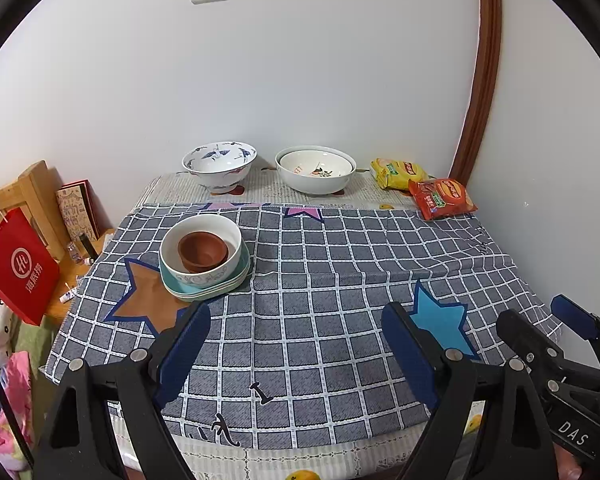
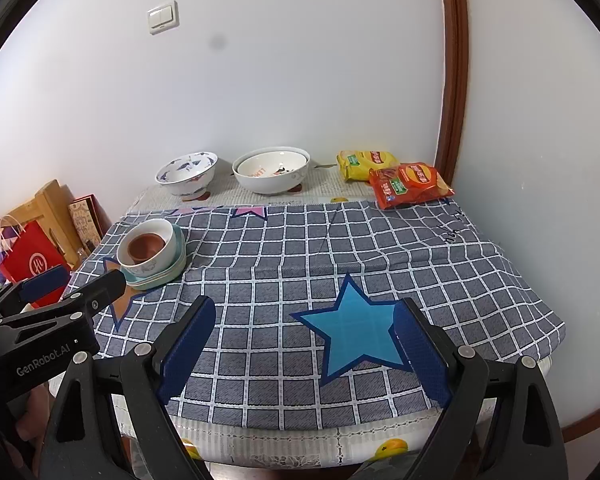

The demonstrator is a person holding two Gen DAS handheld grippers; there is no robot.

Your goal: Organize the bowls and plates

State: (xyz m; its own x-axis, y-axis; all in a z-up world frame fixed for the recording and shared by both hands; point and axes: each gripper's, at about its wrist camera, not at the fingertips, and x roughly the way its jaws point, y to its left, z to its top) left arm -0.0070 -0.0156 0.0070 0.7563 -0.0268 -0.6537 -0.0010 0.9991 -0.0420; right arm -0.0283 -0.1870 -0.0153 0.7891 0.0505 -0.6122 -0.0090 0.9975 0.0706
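A small brown bowl (image 1: 201, 251) sits inside a white bowl (image 1: 220, 226), which rests on stacked teal plates (image 1: 216, 286) at the left of the checked cloth. The stack also shows in the right wrist view (image 2: 152, 254). A blue-patterned bowl (image 1: 219, 165) and nested white bowls (image 1: 315, 169) stand at the far edge by the wall. My left gripper (image 1: 296, 354) is open and empty above the near cloth. My right gripper (image 2: 304, 354) is open and empty over the blue star (image 2: 354, 334).
Yellow (image 1: 396, 172) and red (image 1: 442, 198) snack packets lie at the far right corner. A red paper bag (image 1: 18, 266) and a wooden rack (image 1: 32, 192) stand left of the table. The wall is close behind and to the right.
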